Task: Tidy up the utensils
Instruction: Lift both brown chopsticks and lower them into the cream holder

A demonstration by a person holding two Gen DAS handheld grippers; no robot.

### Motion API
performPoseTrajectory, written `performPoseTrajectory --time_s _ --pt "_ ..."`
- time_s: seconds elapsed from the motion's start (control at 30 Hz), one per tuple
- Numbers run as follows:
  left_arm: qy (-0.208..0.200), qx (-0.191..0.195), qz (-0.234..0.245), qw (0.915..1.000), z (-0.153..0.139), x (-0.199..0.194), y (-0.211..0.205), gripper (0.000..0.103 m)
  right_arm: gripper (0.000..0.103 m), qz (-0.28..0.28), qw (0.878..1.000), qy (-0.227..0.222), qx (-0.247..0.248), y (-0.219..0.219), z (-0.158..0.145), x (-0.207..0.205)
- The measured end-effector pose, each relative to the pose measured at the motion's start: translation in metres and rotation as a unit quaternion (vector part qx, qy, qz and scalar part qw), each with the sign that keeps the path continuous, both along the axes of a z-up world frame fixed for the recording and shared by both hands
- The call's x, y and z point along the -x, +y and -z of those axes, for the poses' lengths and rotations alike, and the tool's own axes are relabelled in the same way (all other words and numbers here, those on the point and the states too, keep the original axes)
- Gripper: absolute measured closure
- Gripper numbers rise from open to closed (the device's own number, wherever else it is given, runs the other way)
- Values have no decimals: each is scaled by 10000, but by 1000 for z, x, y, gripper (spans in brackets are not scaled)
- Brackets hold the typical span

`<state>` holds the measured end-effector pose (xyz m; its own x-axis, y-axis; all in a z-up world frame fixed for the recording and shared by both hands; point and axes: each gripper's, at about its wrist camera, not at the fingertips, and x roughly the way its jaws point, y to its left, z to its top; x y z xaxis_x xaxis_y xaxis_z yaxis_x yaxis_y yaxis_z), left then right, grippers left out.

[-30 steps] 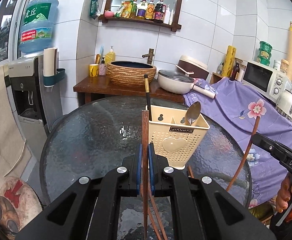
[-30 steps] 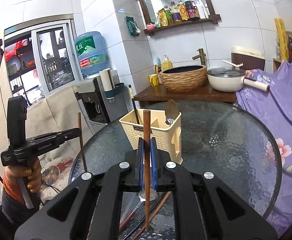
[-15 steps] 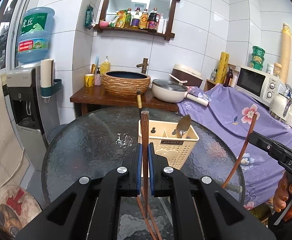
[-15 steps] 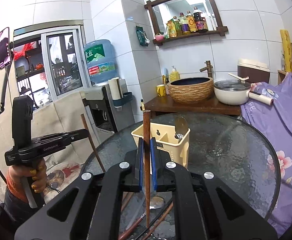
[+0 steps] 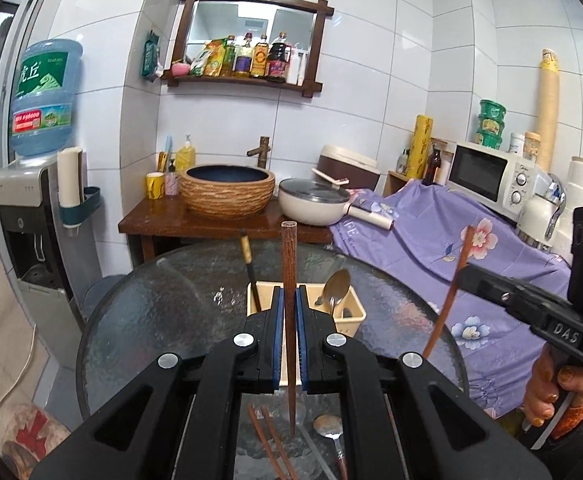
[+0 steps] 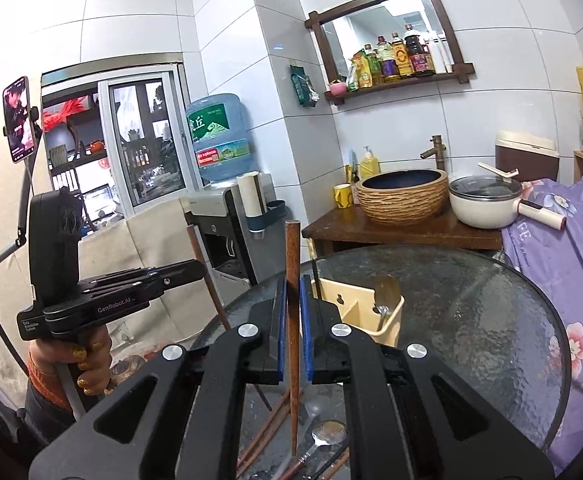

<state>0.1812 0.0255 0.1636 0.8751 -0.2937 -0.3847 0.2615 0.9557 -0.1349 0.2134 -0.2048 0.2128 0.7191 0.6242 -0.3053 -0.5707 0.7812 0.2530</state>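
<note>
The left gripper (image 5: 289,340) is clamped on a wooden chopstick (image 5: 288,280) held upright, and the right gripper (image 6: 292,332) pinches a second chopstick (image 6: 292,280) the same way, both near the cream holder (image 5: 351,316) on the glass table (image 5: 151,312). The sticks look light, stiff and smooth, so a mid-shaft pinch should hold, though they may pivot. More chopsticks and spoons (image 5: 327,426) lie loose on the near side.

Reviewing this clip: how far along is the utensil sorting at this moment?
Partly done. The cream holder on the glass table already has a spoon and a dark gold-tipped utensil standing in it. In hand: the left gripper and right gripper each clamp one wooden chopstick. Left: chopsticks and a spoon lying on the table.
</note>
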Motion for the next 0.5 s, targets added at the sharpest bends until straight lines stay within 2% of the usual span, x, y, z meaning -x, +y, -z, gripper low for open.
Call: performPoseTrajectory --time_s 0.27,0.5 --pt "-266 47 44 9996 -47 -17 -1 97 96 -87 9997 -193 102 17 -34 -17" --pt "-459 -14 -138 9989 -89 -44 -7 97 96 178 9983 -539 145 29 -74 -44"
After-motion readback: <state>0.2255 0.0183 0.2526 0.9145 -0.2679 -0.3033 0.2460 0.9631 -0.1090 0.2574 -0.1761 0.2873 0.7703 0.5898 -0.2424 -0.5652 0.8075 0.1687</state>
